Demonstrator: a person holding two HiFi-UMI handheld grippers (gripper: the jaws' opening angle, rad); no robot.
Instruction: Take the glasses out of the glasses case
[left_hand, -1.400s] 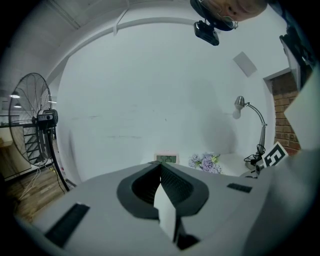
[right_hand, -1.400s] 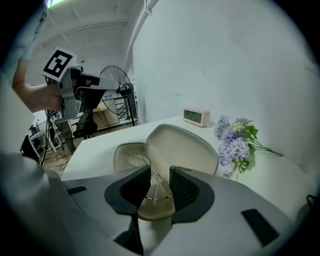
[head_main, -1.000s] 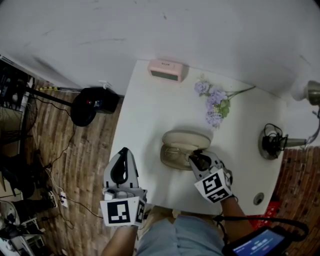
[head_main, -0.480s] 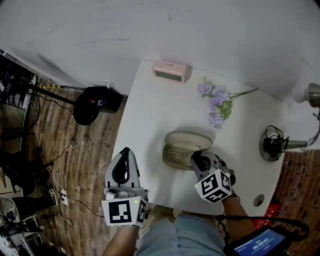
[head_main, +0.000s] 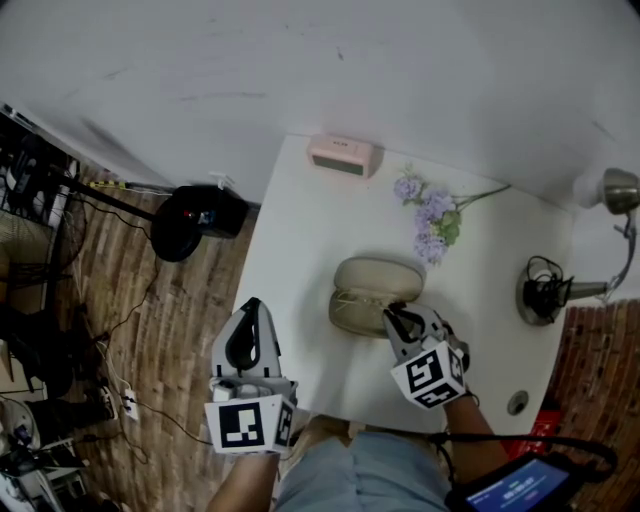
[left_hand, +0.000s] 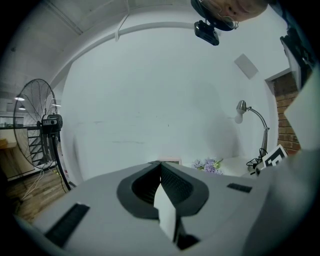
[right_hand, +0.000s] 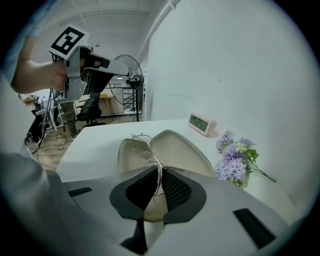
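An open beige glasses case (head_main: 375, 290) lies mid-table, its lid raised at the far side. Thin wire-frame glasses (right_hand: 142, 145) stand up out of the case (right_hand: 175, 150). My right gripper (head_main: 393, 312) is at the case's near right rim, and its jaws have just been closing. In the right gripper view the gripper (right_hand: 159, 172) pinches the wire frame between its pads. My left gripper (head_main: 248, 315) hangs beyond the table's left edge, away from the case. Its jaws (left_hand: 160, 167) meet with nothing between them.
On the white table (head_main: 300, 250) a pink clock (head_main: 341, 155) stands at the far edge, purple flowers (head_main: 430, 215) lie beyond the case, and a lamp base with a cable (head_main: 545, 290) sits at the right. A fan (head_main: 190, 215) stands on the wooden floor at left.
My right gripper has risen a little at the case's near rim, with the wire frame in it. The left gripper has stayed where it was.
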